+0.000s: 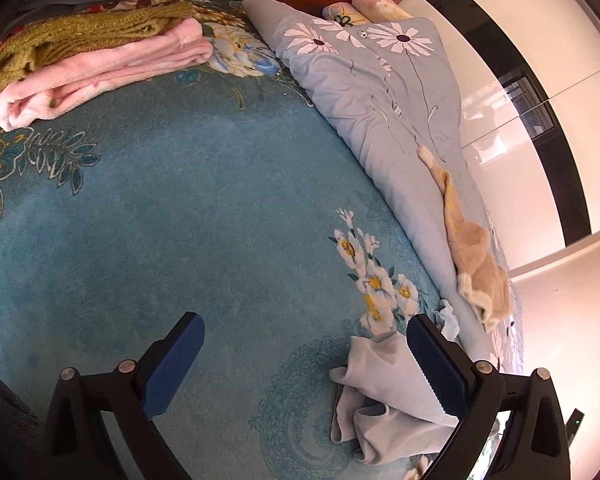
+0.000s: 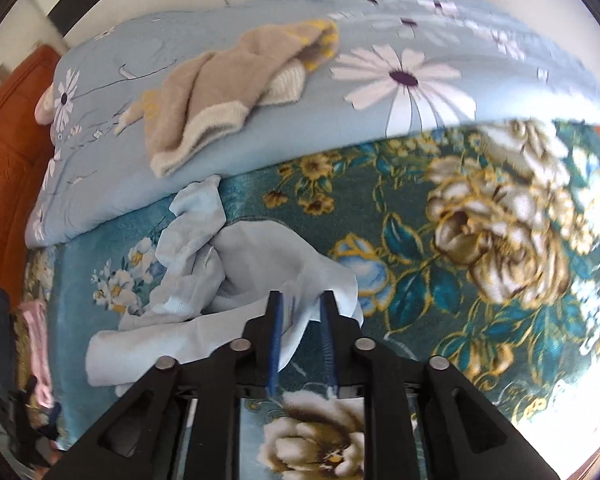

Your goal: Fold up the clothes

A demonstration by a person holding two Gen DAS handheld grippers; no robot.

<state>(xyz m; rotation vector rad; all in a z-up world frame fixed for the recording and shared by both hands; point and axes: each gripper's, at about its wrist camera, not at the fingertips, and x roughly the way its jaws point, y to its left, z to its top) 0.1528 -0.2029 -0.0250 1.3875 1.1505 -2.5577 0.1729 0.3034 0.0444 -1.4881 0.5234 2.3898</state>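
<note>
Right gripper: pointing steeply down over the teal floral blanket; jaws standing slightly apart, a fold of the pale blue garment lying between the blue pads, not visibly pinched.
Left gripper: angling down, jaws spreading wide, holding nothing.
Pale blue garment: lying crumpled on the blanket beside the daisy-print quilt.
Beige sweater: resting unfolded on the quilt.
Folded stack: pink garment under olive knit.
Hard to read: right view is blurring at its edges.
</note>
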